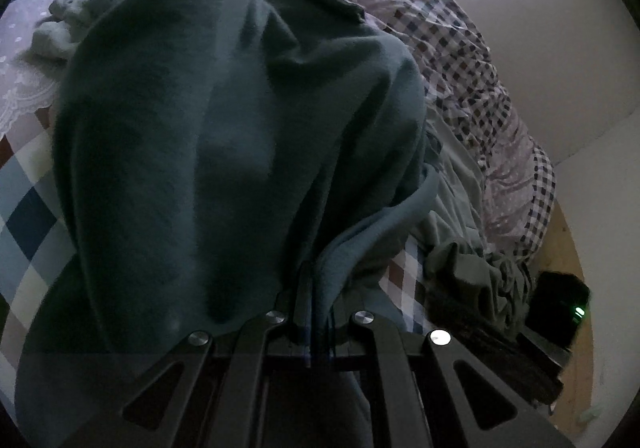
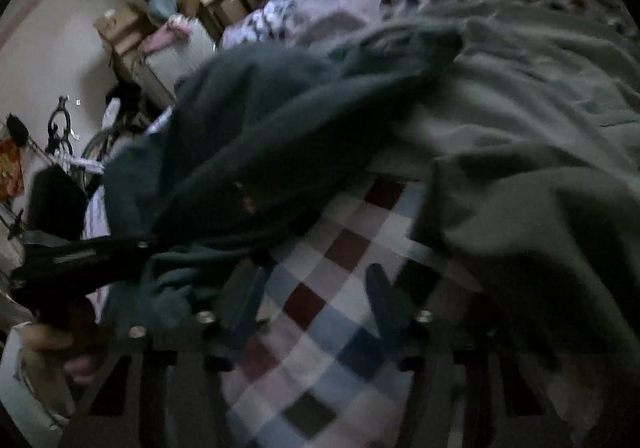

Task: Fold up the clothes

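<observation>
Left gripper (image 1: 316,300) has its two fingers pressed together on a fold of the dark green top (image 1: 240,136). The pinched bit of cloth sits right between the fingertips, near the bottom middle of the left wrist view. From there the top hangs up and away from the gripper and fills most of that view like a big dark tent. Its lighter inside edge curls down on the right side of the fingers.

Right gripper (image 2: 316,296) has its two fingers spread wide apart. Nothing is between them. Under them lies the checked bed sheet (image 2: 320,328), with red, blue and white squares. In the right wrist view the dark green top (image 2: 260,136) is up and to the left of this gripper, bunched and draped, and one edge of it lies just beside the left finger. I cannot tell if it touches that finger, since the picture is blurry.

A grey-green garment (image 2: 520,152) lies on the bed to the right of the right gripper, spread out and wrinkly. In the left wrist view a rumpled checked quilt (image 1: 460,60) is piled behind the top, and a small pale cloth (image 1: 56,32) lies on the bed at the far left.
</observation>
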